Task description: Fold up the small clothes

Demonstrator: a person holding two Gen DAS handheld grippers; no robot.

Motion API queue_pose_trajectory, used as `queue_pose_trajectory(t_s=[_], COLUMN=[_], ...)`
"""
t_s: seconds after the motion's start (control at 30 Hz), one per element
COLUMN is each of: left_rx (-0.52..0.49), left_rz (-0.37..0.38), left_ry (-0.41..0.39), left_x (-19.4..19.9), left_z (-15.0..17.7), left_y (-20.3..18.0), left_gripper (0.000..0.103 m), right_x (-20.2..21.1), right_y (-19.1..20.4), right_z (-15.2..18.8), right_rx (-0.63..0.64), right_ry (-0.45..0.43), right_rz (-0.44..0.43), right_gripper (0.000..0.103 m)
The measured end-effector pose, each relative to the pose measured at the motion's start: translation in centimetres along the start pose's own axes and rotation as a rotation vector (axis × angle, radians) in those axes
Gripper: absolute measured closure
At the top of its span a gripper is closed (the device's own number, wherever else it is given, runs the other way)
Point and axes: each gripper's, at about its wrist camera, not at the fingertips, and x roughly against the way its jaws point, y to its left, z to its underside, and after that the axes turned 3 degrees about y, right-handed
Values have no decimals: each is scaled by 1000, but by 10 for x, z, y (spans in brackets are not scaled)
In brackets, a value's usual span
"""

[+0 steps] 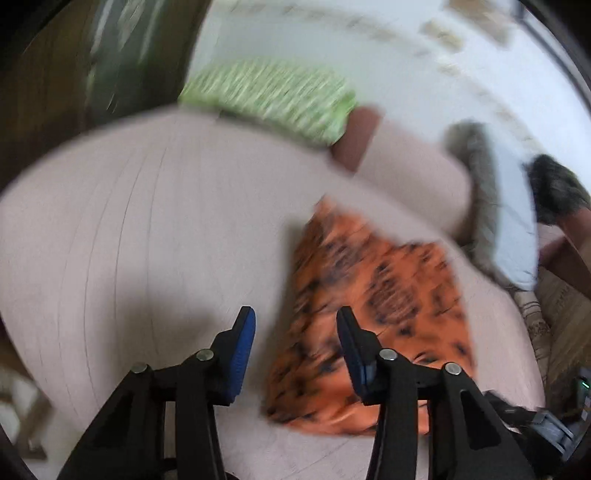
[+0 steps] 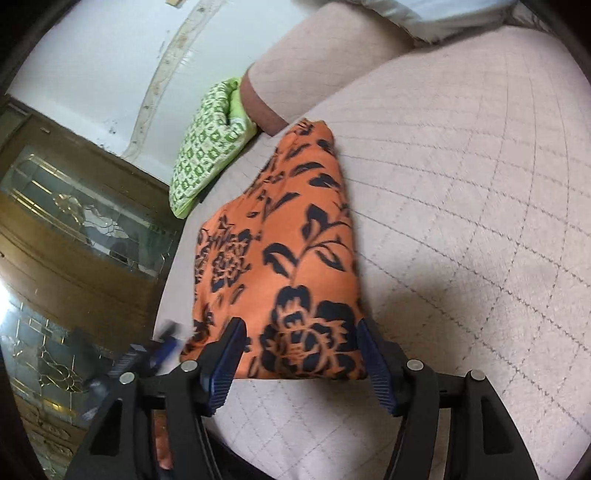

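Observation:
An orange garment with a black flower print lies folded on the pale quilted sofa seat. In the right wrist view my right gripper is open, its blue-padded fingers standing either side of the garment's near end without pressing it. In the blurred left wrist view the same garment lies ahead and to the right. My left gripper is open at the garment's left edge, with cloth showing behind the gap. A blurred blue and black part of the left gripper shows at the garment's left side.
A folded green patterned cloth lies at the far end of the seat, by the sofa arm. A pale pillow rests on the backrest. A wooden cabinet with glass doors stands beyond the sofa's left edge.

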Motion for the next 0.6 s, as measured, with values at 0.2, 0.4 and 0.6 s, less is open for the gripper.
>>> queue_pose_trajectory(t_s=[0.2,0.4,0.6], left_rx=[-179,-141,-202], left_rz=[101,-77,-102], left_ry=[18,236,208], left_x=[-17,-97,-89], left_z=[-17,3,9], left_y=[-55,-39,-47], left_gripper=[45,48,50], right_x=[-12,-62,-48], right_y=[-7,-33,-39], right_z=[-32,-40,-40], right_rx=[-71,-166,-236], right_ry=[-30,135,123], right_rz=[-74,-97,-169], right_gripper=[33,67,61])
